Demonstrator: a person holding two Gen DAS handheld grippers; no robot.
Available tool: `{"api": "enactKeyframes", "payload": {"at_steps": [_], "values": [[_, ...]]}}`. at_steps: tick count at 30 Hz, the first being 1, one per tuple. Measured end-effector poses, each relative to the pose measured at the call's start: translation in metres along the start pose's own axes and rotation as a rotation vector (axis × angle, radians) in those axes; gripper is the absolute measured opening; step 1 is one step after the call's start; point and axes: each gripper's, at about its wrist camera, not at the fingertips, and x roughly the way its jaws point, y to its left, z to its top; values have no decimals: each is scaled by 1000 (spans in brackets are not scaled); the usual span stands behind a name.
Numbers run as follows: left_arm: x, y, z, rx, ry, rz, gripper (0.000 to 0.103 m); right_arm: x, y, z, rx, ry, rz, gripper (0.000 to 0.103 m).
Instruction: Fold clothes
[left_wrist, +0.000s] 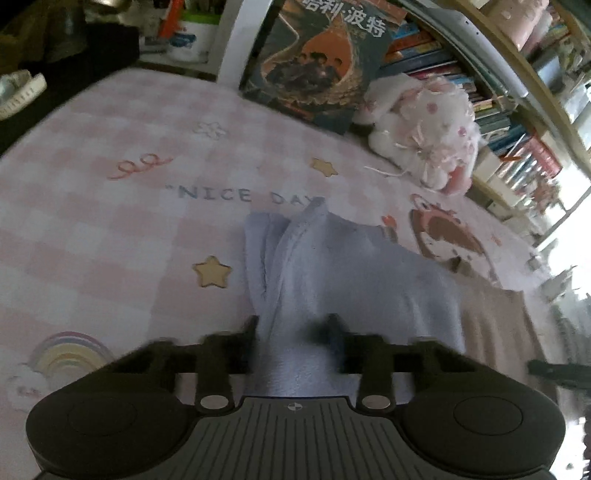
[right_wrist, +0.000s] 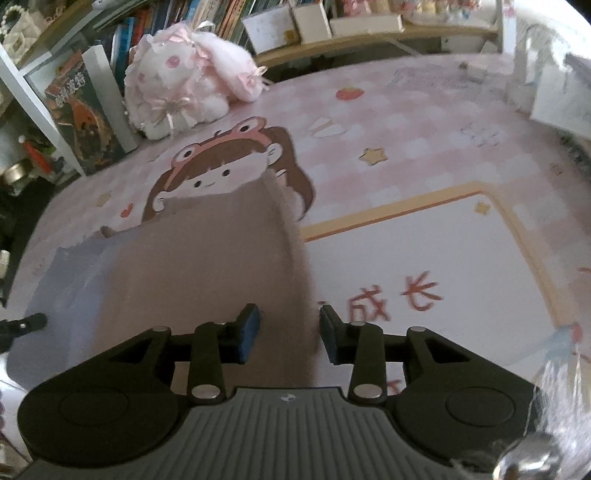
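A soft cloth lies on the pink checked mat (left_wrist: 92, 229), light blue (left_wrist: 332, 266) at one end and beige-brown (left_wrist: 498, 325) at the other. In the left wrist view my left gripper (left_wrist: 293, 332) has its jaws open with the blue end bunched up between the fingers; whether they press it I cannot tell. In the right wrist view the beige part (right_wrist: 214, 266) spreads flat, with the blue part (right_wrist: 70, 273) at its left. My right gripper (right_wrist: 289, 325) is open over the cloth's right edge, one finger above the beige cloth, the other above the mat (right_wrist: 424, 251).
A white-and-pink plush toy (left_wrist: 424, 133) sits at the mat's far edge, also in the right wrist view (right_wrist: 184, 85). A book (left_wrist: 317, 62) leans beside it. Bookshelves (left_wrist: 517, 110) stand behind. A clear plastic object (right_wrist: 554, 92) is at the right.
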Motion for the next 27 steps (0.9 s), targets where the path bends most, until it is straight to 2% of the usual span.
{"api": "enactKeyframes", "payload": {"at_steps": [2, 3, 4, 7, 10, 11, 14, 17, 21, 23, 27], "values": [[-3, -5, 2, 19, -22, -5, 17, 6, 7, 3, -17, 8, 12, 23], [-7, -8, 4, 33, -47, -10, 16, 7, 12, 6, -44, 1, 10, 15], [-14, -13, 7, 53, -84, -16, 16, 5, 17, 9, -70, -30, 17, 12], [-14, -17, 19, 75, -119, 4, 16, -11, 30, 20, -105, -176, 72, 11], [-10, -18, 29, 86, -135, 34, 17, -12, 48, 30, -178, -234, 59, 11], [-10, -18, 29, 84, -134, 47, 17, -6, 53, 34, -199, -226, 38, 11], [-8, -18, 29, 78, -129, 86, 19, 28, 49, 42, -168, -99, -36, 11], [-6, -18, 29, 72, -125, 125, 22, 39, 42, 44, -133, -56, -48, 17], [-4, -17, 29, 64, -119, 178, 25, 32, 46, 42, -208, -79, -91, 38], [-7, -19, 27, 64, -130, 201, 33, 22, 50, 39, -257, -113, -98, 44], [-38, -38, 13, 87, -234, 231, 55, -2, 56, 29, -361, -180, -86, 64]]}}
